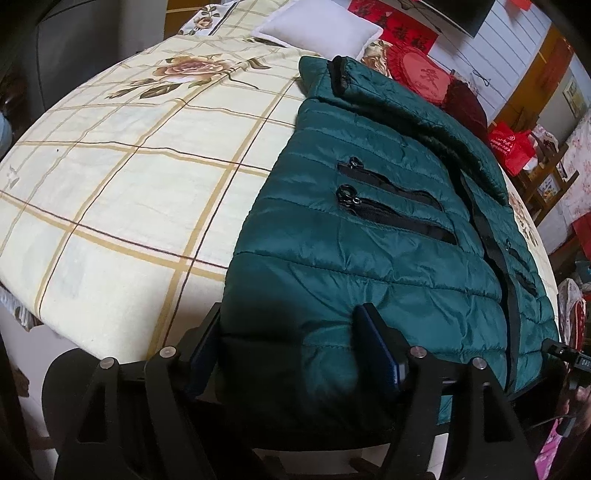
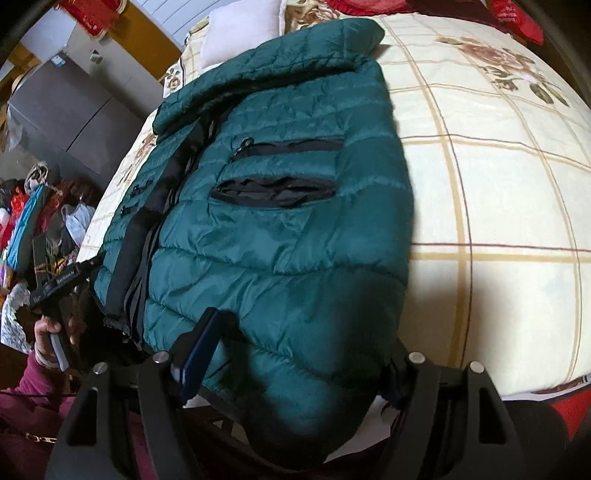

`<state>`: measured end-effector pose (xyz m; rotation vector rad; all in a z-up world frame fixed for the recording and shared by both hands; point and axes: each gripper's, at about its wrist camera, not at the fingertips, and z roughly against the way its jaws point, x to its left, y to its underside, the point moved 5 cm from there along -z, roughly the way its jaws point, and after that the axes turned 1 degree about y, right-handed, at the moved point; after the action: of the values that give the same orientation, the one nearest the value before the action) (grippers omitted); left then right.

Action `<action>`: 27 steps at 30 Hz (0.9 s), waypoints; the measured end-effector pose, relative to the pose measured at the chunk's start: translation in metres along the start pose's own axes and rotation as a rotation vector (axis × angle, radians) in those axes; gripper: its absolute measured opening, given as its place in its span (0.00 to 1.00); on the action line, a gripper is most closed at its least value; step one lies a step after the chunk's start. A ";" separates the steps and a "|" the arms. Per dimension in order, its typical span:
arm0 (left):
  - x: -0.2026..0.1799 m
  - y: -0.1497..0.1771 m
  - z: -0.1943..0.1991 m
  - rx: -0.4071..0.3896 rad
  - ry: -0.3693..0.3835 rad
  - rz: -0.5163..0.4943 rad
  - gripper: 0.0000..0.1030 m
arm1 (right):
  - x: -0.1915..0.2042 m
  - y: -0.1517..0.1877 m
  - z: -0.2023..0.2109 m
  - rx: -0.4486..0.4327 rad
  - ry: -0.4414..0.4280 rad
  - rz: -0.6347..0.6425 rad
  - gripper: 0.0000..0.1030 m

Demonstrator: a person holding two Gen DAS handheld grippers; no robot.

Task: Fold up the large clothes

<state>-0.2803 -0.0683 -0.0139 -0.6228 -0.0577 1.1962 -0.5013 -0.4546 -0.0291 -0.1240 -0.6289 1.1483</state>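
Note:
A dark green quilted jacket [image 1: 369, 240] [image 2: 277, 240] lies front up on the bed, its black pocket zips showing and one sleeve folded across the top. Its hem hangs over the near bed edge. My left gripper [image 1: 290, 336] stands open astride the hem's left corner, one finger beside the fabric and the other resting on it. My right gripper [image 2: 299, 354] is open wide at the hem's right part. The puffy fabric bulges between its fingers and hides the right one. A hand [image 2: 48, 328] holds the left gripper [image 2: 55, 288] at the left edge of the right wrist view.
The bed sheet [image 1: 129, 184] [image 2: 498, 221] is cream with a tan grid and roses. A white pillow [image 1: 317, 27] and a red heart cushion [image 1: 421, 74] lie at the head. A red bag [image 1: 511, 144] and floor clutter [image 2: 33, 206] flank the bed.

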 end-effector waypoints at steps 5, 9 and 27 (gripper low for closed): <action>-0.002 0.000 -0.001 0.007 -0.004 -0.021 0.80 | 0.007 0.000 0.003 -0.046 -0.001 0.055 0.55; -0.005 0.000 0.000 0.008 0.006 -0.047 0.63 | 0.011 -0.003 0.007 -0.065 0.000 0.080 0.43; -0.027 -0.060 0.060 -0.208 0.098 -0.084 0.22 | 0.024 -0.072 0.060 -0.240 -0.169 0.066 0.23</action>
<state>-0.2614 -0.0799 0.0722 -0.8531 -0.1256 1.0845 -0.4680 -0.4770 0.0593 -0.2552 -0.9181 1.1511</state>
